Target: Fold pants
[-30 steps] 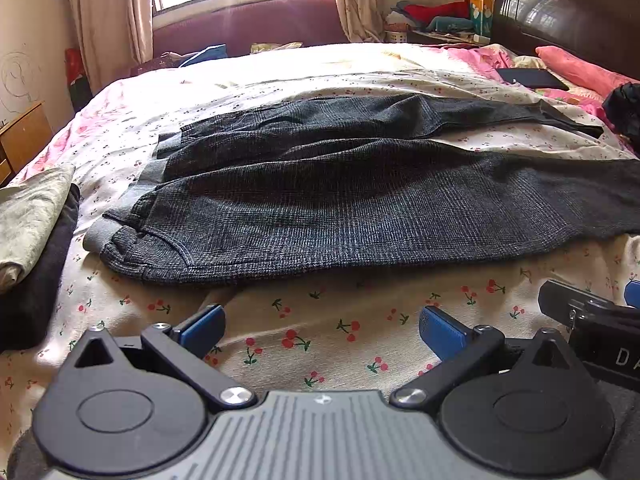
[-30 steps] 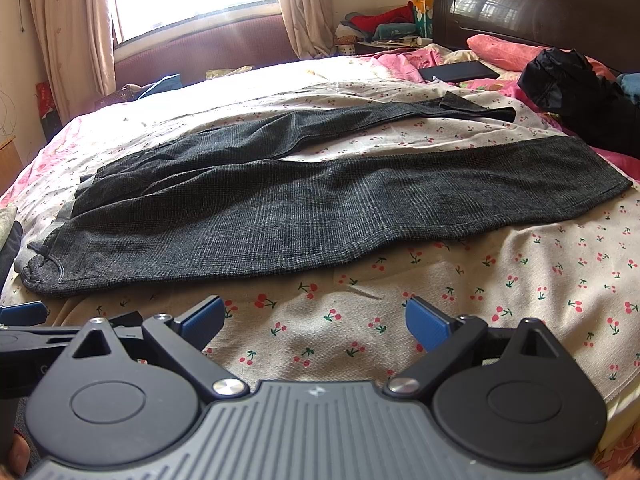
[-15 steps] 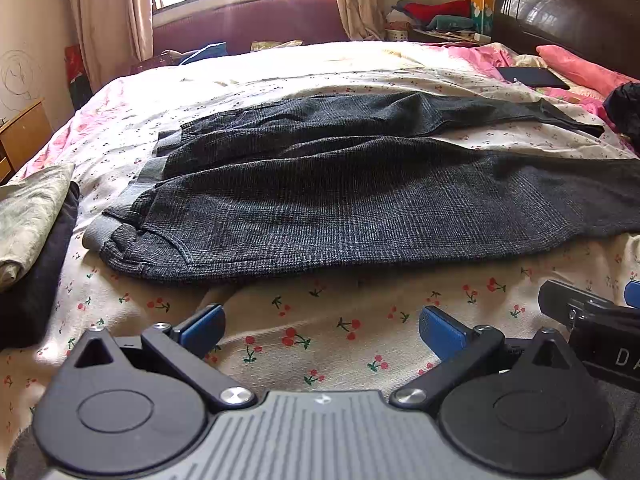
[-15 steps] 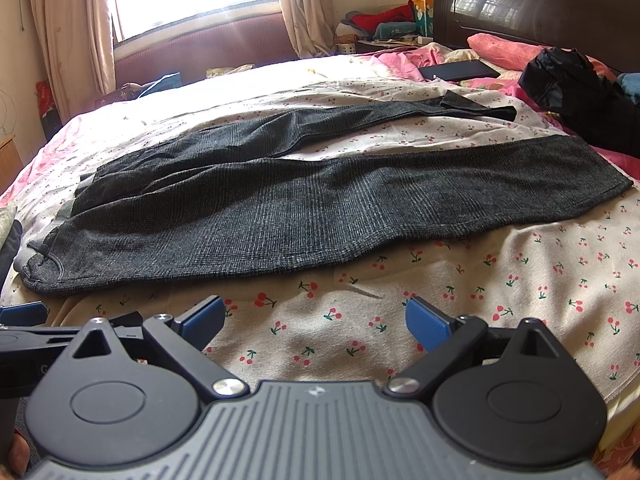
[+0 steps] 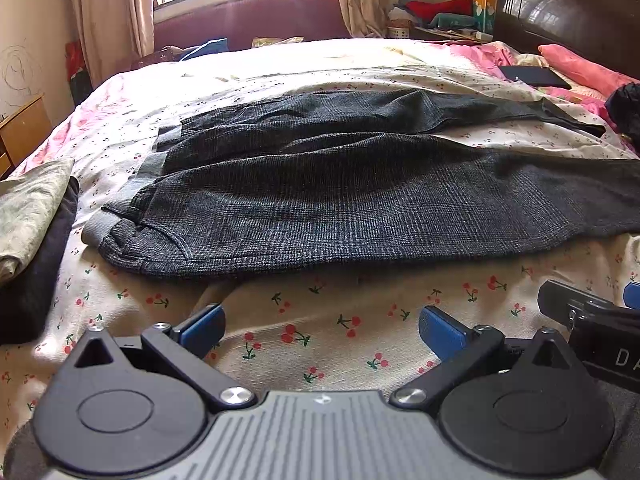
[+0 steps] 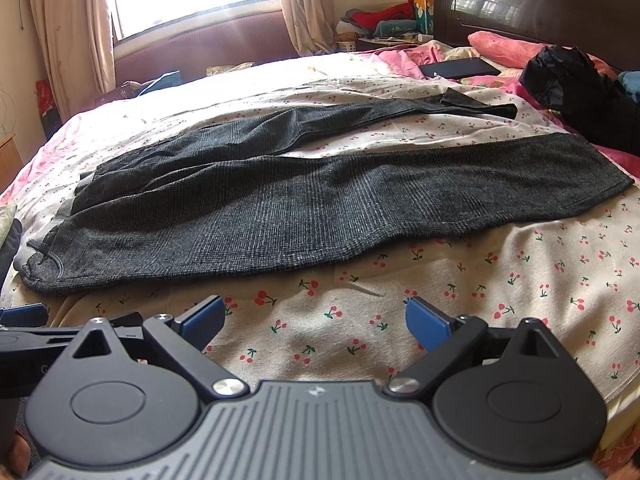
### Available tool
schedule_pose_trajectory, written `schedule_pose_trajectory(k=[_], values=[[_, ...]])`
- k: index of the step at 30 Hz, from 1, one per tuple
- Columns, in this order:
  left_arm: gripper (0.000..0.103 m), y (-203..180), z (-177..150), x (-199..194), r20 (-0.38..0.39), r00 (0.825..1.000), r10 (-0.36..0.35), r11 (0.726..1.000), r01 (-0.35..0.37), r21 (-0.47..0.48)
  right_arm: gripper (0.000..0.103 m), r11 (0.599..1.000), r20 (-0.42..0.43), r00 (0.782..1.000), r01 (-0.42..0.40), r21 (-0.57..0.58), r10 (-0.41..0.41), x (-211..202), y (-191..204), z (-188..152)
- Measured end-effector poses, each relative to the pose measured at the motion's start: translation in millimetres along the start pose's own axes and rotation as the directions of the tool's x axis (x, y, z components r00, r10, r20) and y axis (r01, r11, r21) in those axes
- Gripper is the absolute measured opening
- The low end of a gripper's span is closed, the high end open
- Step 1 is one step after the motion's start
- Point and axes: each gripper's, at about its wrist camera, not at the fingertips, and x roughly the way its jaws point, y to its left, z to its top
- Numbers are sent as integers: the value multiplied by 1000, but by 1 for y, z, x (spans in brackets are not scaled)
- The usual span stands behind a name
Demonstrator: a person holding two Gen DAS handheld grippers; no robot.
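Cherry-print bedsheet (image 5: pixel 320 332) covers bed, window behind, dark headboard (image 6: pixel 540 4) at right. Dark grey checked pants (image 5: pixel 360 208) lie flat across sheet, waistband left, legs spread apart toward right. Left gripper (image 5: pixel 322 326) jaws wide apart, empty, hovering over bare sheet just short of pants. Right gripper (image 6: pixel 314 318) likewise spread, empty, beside it. Folded clothes (image 5: pixel 28 216) at far left

Left gripper (image 5: pixel 320 322): jaws spread wide, empty, pointing 12 o'clock.
Right gripper (image 6: pixel 314 318): jaws spread wide, empty, pointing 12 o'clock.
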Motion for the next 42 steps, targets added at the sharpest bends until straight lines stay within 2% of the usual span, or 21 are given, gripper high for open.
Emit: schedule_pose_trajectory(k=[22, 26, 30, 34, 39, 42], values=[[103, 6, 3, 3, -13, 1000, 2, 1000, -2, -23, 93, 1000, -19, 1000, -17, -15, 17, 3, 4, 3], [103, 12, 12, 2, 17, 1000, 8, 1000, -8, -18, 93, 998, -20, 999, -47, -31, 47, 6, 9, 12], [103, 24, 29, 5, 68, 997, 27, 999, -30, 44, 93, 994, -10, 995, -98, -56, 98, 15, 20, 30], [103, 50, 49, 20, 99, 992, 73, 996, -78, 53, 93, 988, 4, 992, -124, -94, 125, 38, 36, 52], [103, 88, 62, 55, 64, 990, 125, 991, -127, 31, 93, 977, -33, 989, -150, -154, 147, 78, 53, 65], [103, 106, 59, 85, -61, 994, 94, 995, -92, 41, 92, 964, -155, 977, -179, -197, 149, 112, 61, 61]])
